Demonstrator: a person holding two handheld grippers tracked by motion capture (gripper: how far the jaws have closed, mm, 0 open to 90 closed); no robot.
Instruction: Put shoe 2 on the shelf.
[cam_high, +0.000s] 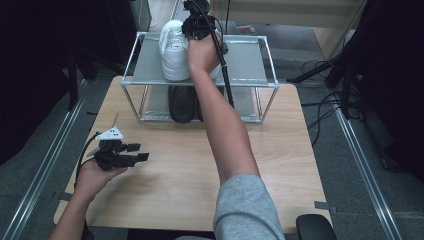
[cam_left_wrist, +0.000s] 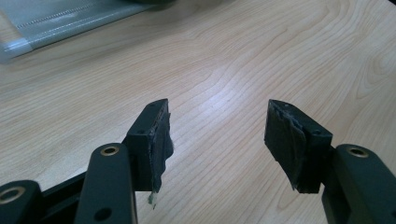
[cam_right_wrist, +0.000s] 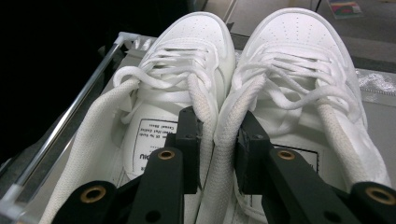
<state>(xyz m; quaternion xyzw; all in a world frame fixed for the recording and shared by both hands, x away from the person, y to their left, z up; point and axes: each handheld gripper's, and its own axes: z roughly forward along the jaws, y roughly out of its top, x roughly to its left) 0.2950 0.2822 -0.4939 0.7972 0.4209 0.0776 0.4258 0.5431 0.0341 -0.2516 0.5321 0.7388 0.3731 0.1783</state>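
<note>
While my right gripper (cam_right_wrist: 217, 140) reaches far out over the top shelf of the metal rack (cam_high: 250, 60), its jaws are clamped on the two inner collar edges of the pair of white sneakers (cam_right_wrist: 243, 70), pinched together side by side. The padded collars fill the gap between my jaws completely, one edge against each pad, so the pair hangs together as one bundle.

From these jaws the sneakers run straight ahead: heels right at the pads, toes pointing away toward the far rail of the rack. That long axis lines up with my own reach, which is what matters next. By my judgement, any sliding or lifting should go along that line, or the shoes will swing about the pinch point. The left sneaker's outer side lies close to the rack's left rail (cam_right_wrist: 60, 126), so there is little room to drift that way.

My left gripper (cam_left_wrist: 217, 140) is well away from the shoes, low over the bare wooden surface (cam_left_wrist: 233, 56) near me, jaws apart with nothing between them. The right hand is plainly the one placed for the work. Below the white pair, dark shoes (cam_high: 181, 102) sit on the rack's lower shelf.
</note>
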